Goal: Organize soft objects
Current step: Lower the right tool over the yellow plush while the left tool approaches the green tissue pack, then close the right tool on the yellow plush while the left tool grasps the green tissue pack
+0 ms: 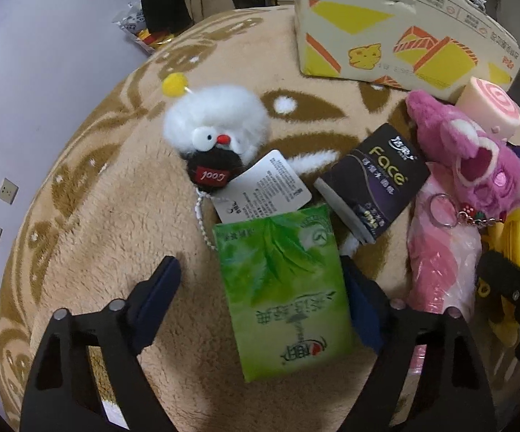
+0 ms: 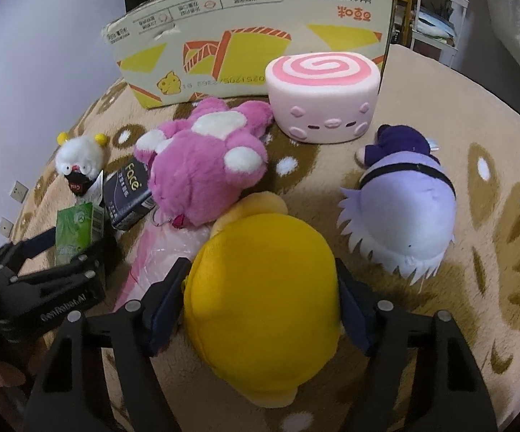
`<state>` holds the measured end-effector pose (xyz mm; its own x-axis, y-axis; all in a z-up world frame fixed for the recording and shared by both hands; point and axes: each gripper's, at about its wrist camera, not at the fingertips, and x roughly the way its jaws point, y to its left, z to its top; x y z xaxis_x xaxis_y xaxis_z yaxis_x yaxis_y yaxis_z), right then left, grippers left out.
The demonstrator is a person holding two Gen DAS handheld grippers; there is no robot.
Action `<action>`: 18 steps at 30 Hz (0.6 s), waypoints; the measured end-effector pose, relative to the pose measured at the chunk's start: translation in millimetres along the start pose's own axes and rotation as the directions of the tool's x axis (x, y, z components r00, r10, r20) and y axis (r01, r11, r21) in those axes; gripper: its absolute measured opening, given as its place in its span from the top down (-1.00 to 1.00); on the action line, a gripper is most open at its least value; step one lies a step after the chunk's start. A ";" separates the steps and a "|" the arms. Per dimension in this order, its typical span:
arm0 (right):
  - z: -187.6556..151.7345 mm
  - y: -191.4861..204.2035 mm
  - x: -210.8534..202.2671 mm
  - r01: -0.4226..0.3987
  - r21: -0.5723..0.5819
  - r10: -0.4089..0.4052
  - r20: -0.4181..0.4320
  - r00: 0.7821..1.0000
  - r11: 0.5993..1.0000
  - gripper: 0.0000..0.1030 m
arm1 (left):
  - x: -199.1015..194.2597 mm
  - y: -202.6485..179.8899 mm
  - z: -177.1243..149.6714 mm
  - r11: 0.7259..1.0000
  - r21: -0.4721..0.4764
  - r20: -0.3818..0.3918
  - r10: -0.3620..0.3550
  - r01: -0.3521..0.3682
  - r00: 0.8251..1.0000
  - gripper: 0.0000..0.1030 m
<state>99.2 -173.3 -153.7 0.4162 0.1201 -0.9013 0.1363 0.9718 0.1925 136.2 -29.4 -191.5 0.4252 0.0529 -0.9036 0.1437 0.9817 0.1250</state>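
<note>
Both grippers straddle soft things on the beige patterned plush blanket (image 2: 440, 108), neither clamped.
Left gripper (image 1: 260, 288) open, one finger touching the green plastic tissue pack (image 1: 281, 288) mid-blanket; right gripper (image 2: 260, 288) open around the round yellow plush toy (image 2: 263, 306); the slick pack may slide, the plush bulge free.

Left gripper (image 1: 261, 280): matte black frame of two forked, triangulated arms with open cut-outs. Round silver pins sit at the linkage joints, two visible per side. Fingers (image 1: 159, 298) carry flat, dark navy-blue rectangular pads with a soft, rubbery look. From the right wrist camera, the same unit's (image 2: 76, 241) black body shows small silver screw heads and white lettering along one edge, reading roughly "GenRobot.AI".

Right gripper (image 2: 261, 288): identical build, with a black forked frame, silver joint pins and navy-blue pads on the fingers (image 2: 164, 306).

A patch of bare skin shows at the right wrist camera's lower left edge; no more of it can be made out.
</note>
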 end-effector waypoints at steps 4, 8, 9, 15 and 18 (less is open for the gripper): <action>2.1 -2.1 -3.6 0.002 -0.002 -0.002 0.016 1.000 1.000 -0.54 | -0.5 -1.0 -0.3 1.000 -0.002 0.000 -0.022 0.022 1.000 -0.50; 1.5 -4.7 -5.9 0.005 0.007 -0.005 0.013 1.000 1.000 -0.54 | -0.8 -2.4 -0.2 0.999 0.007 0.003 -0.032 0.032 0.999 -0.31; 1.7 -4.9 -5.6 0.005 0.007 -0.005 0.011 1.000 1.000 -0.54 | -1.6 -3.9 -0.3 0.999 0.012 0.004 -0.038 0.038 0.999 -0.27; 1.1 -4.0 -4.8 0.011 -0.007 -0.011 0.012 1.000 1.000 -0.54 | -5.8 -7.5 -1.9 0.999 0.022 0.010 -0.043 0.043 0.999 -0.16; 1.3 -2.8 -3.7 0.010 -0.006 -0.010 0.012 1.000 1.000 -0.54 | -7.5 -7.0 -1.6 0.999 0.017 0.016 -0.042 0.042 0.999 -0.15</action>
<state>98.5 -176.7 -150.4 0.4254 0.1077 -0.8986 0.1349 0.9743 0.1806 130.6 -36.4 -186.2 0.4328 0.0083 -0.9014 0.1765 0.9798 0.0937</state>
